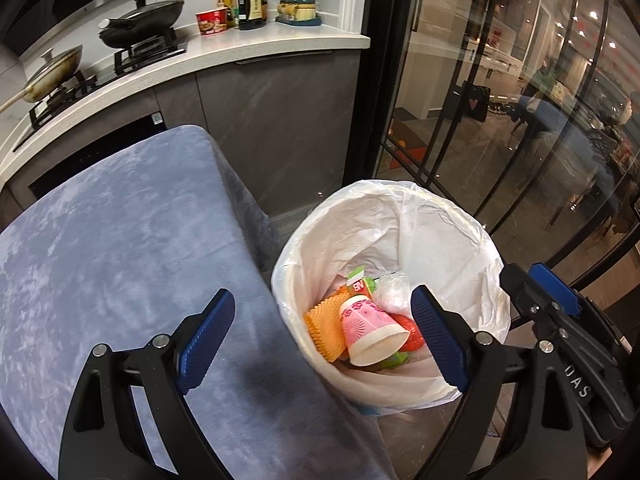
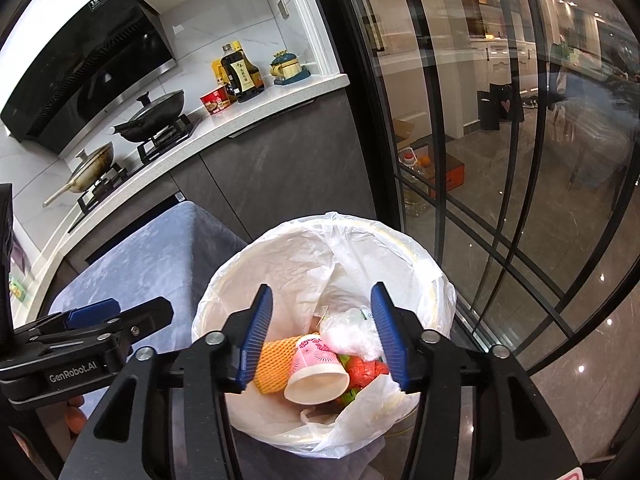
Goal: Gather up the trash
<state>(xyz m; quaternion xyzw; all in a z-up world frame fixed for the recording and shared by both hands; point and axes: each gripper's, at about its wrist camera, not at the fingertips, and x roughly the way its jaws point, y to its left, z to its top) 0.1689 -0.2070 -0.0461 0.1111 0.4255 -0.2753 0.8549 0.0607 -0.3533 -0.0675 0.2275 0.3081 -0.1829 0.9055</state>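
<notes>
Right wrist view shows the right tool (image 2: 322, 336) open and empty above the lined bin (image 2: 224, 280), which stands on the floor against the table's (image 1: 120, 240) edge; a pink cup (image 2: 316, 372), orange netting and wrappers already lie inside. The left tool (image 1: 320, 340) is open too. No trash shows on the visible tabletop, so collecting looks nearly done.

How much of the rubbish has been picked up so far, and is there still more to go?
Done: the lined bin already holds a pink paper cup, orange foam netting, a clear plastic bag and a green carton. In hand: nothing; the right gripper hangs open over the bin, and the left gripper is open too. Left: no trash shows on the blue-covered table.
</notes>
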